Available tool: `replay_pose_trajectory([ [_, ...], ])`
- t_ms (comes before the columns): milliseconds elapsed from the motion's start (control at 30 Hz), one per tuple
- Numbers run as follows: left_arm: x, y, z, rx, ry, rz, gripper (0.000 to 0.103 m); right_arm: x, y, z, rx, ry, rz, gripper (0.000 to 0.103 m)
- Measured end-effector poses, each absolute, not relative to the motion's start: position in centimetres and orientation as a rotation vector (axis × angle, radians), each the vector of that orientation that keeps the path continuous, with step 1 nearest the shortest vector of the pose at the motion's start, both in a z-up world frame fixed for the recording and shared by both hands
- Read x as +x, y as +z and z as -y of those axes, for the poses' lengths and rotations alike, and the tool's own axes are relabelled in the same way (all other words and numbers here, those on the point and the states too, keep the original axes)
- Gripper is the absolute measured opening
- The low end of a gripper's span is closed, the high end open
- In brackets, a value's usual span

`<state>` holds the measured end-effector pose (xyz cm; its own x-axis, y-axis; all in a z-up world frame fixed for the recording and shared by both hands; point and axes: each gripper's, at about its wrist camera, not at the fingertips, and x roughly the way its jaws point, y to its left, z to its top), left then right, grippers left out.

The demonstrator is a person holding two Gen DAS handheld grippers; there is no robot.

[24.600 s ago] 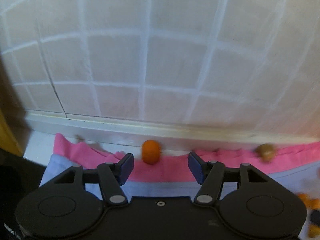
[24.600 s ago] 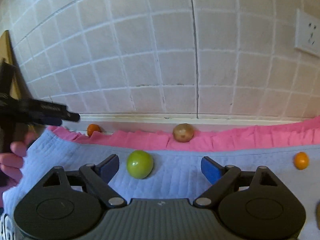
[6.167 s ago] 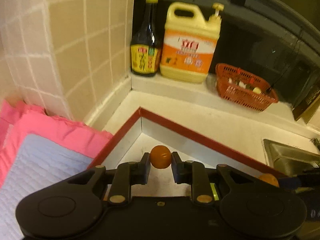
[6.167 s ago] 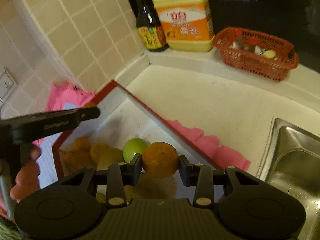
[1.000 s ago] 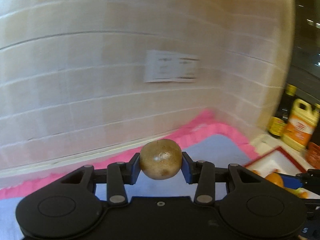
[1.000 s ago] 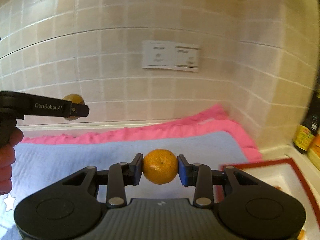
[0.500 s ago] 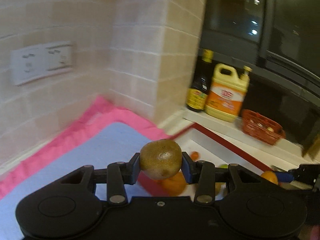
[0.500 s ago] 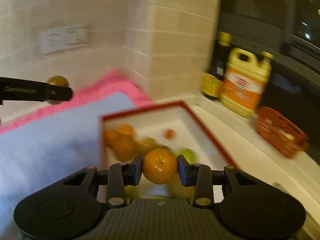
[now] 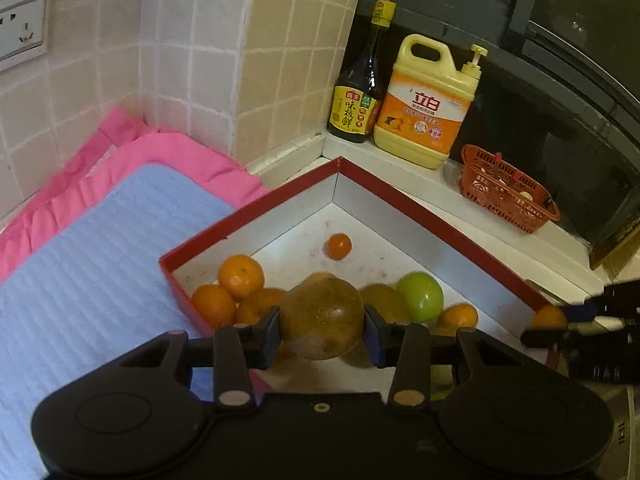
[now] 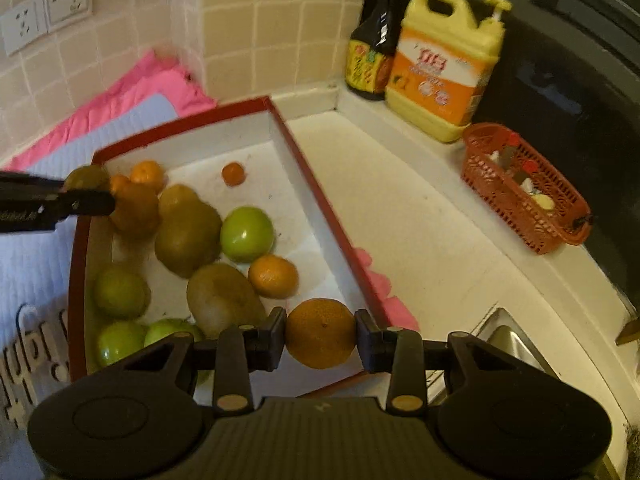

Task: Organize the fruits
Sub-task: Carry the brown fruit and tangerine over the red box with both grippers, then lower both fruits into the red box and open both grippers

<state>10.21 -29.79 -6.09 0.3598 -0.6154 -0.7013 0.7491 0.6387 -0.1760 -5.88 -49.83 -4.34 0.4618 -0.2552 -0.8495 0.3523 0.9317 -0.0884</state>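
Red-rimmed box (image 9: 256, 205): white inside, it sits on the counter beside the blue mat (image 9: 100, 264) and already holds a pile of oranges, green fruits and brown ones.
Left gripper (image 9: 322, 330): clamped on a brown fruit (image 9: 322, 322), pads pressing its 2 opposite sides, held above the near part of the box.
Right gripper (image 10: 320, 338): closed on an orange (image 10: 320, 338), poised over the near right corner of the box; from the left view it shows only as a dark tip at the right edge with a bit of orange.
Handling, brown fruit: judged firm-skinned but bruisable and fairly light; the widest middle, where the pads sit now, looks the safest hold, since a round body would slip from a grip nearer either end.
Handling, orange: probably a slightly yielding, dimpled peel that grips well; a light squeeze across its middle should do, and it will likely roll once let go.
Landing room: bare white floor shows near the small orange (image 10: 233, 173) at the far end; elsewhere the fruit lies crowded.
Hidden: box floor directly under both grippers is covered by their bodies, so the height above it cannot be told.
Unclear: the fruits at the left of the right view are smeared, and the contents of the red basket (image 10: 524, 188) are too small to name.
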Motion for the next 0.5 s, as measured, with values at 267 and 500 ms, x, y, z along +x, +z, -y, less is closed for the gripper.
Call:
replay_pose_trajectory([
  [267, 15.5, -5.9, 35.8, 0.231, -0.89, -0.818, 0.051, -4.3, -5.7, 49.7, 0.028, -0.316, -1.086, 0.039],
  [500, 18.4, -8.8, 39.6, 0.296, -0.879, -0.904, 0.051, -3.5, -6.6, 51.0, 0.004, -0.282, -1.129, 0.039],
])
